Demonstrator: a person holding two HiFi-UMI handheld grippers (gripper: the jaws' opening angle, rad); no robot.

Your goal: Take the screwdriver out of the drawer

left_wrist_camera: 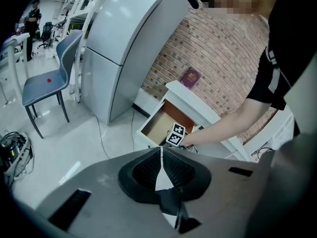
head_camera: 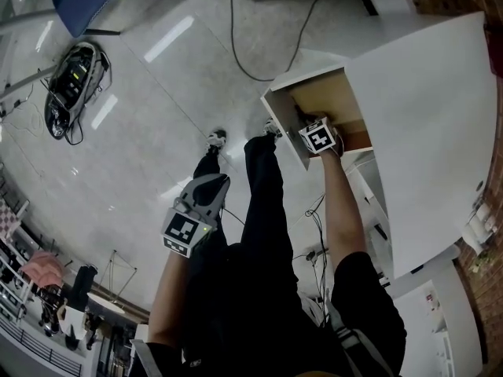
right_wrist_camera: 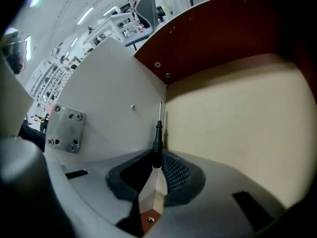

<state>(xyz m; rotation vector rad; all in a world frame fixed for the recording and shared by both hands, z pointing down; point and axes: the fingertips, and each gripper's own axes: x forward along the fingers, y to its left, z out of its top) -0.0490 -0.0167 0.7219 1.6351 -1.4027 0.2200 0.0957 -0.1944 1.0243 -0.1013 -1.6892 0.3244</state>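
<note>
Fingers (right_wrist_camera: 174, 171) of the right gripper (right_wrist_camera: 156, 163) are pinching the screwdriver (right_wrist_camera: 157, 144) by its handle end, at the drawer's (right_wrist_camera: 237, 113) near side. I am judging this hold shallow: lifting fast could pivot or drop it. The left gripper (left_wrist_camera: 161, 155) is hanging closed and empty.

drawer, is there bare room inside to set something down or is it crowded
The tan drawer floor is bare from the white wall to the red-brown wall. It is crowded only beside the white wall, where the right gripper holds the screwdriver.
</note>
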